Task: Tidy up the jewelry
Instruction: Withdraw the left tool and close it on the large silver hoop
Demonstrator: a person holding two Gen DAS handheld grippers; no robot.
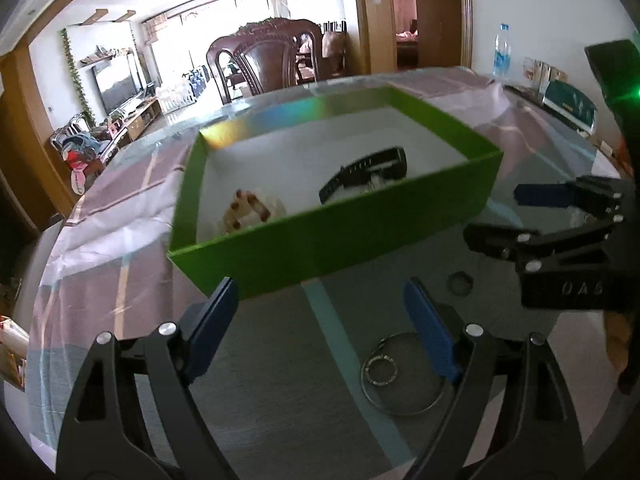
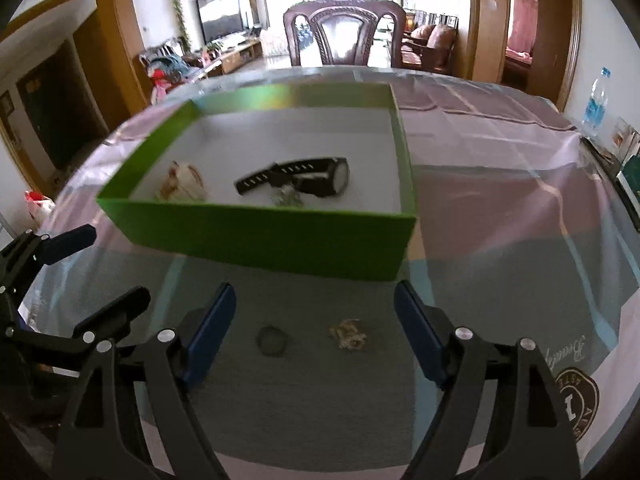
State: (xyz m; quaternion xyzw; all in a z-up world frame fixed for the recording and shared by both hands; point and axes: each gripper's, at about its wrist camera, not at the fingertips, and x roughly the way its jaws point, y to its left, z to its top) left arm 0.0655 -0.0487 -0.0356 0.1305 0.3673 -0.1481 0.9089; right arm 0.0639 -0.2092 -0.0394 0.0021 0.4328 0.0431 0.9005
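Observation:
A green box (image 1: 340, 240) (image 2: 280, 240) with a white floor holds a black watch (image 1: 368, 172) (image 2: 312, 178), a beaded bracelet (image 1: 248, 208) (image 2: 184, 182) and a small silvery piece (image 2: 286, 198). On the table in front of it lie a small ring (image 1: 460, 282) (image 2: 273, 340), a thin metal hoop (image 1: 404, 414) and a gold chain clump (image 2: 349, 334). My left gripper (image 1: 320, 286) (image 2: 104, 270) is open above the table with the hoop near its right finger. My right gripper (image 2: 314, 288) (image 1: 508, 216) is open over the ring and chain, holding nothing.
The round table (image 2: 500, 200) has a pink plaid cloth under a clear cover. A water bottle (image 1: 502, 50) (image 2: 596, 104) and stacked boxes (image 1: 568, 106) stand at its far right edge. A carved wooden chair (image 1: 268, 56) (image 2: 340, 36) stands behind the table.

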